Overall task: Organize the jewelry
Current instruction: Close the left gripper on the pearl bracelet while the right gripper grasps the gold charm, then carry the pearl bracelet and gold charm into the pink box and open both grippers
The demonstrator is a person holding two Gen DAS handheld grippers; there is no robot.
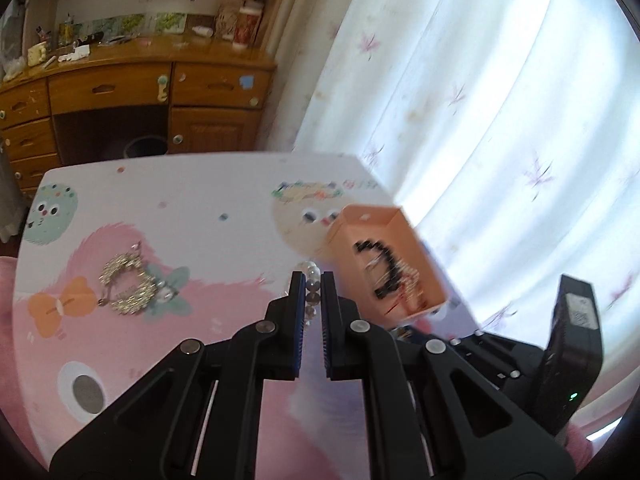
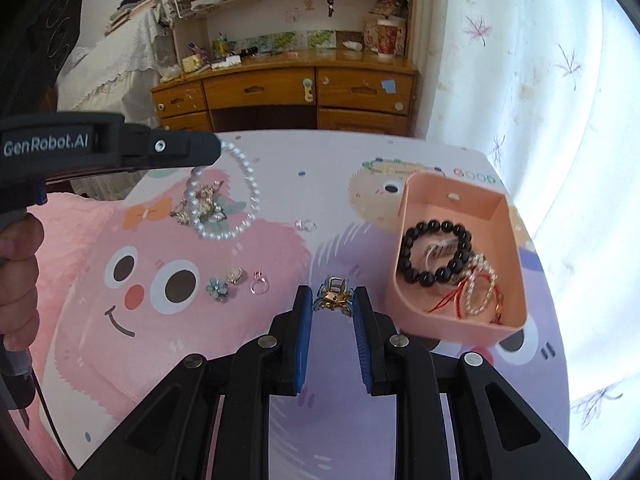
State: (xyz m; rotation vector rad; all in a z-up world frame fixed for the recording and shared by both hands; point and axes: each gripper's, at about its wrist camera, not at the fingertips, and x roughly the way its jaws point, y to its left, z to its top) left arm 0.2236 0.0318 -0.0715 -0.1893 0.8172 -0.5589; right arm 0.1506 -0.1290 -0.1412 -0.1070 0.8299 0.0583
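A: Far left on the counter (image 2: 280, 184), what is there?
B: The left gripper (image 1: 311, 286), its jaws closed on a pearl necklace (image 2: 240, 200). The loop hangs from the tips over a gold brooch (image 2: 206, 196).

A: And nearer, in the middle?
B: A blue flower (image 2: 217, 289), a small gold charm (image 2: 235, 275) and a pink ring (image 2: 260, 285) lie side by side, apart from each other. A clear ring (image 2: 306, 225) lies farther back.

A: The right gripper (image 2: 333, 300)?
B: Its jaws grip a gold hair claw (image 2: 333, 298) between the blue pads, near the middle.

A: To the right?
B: A pink tray (image 2: 408, 216), just beside that gripper. Inside lie a black bead bracelet (image 2: 436, 254), a pearl bracelet (image 2: 482, 288) and red cord (image 2: 452, 300).
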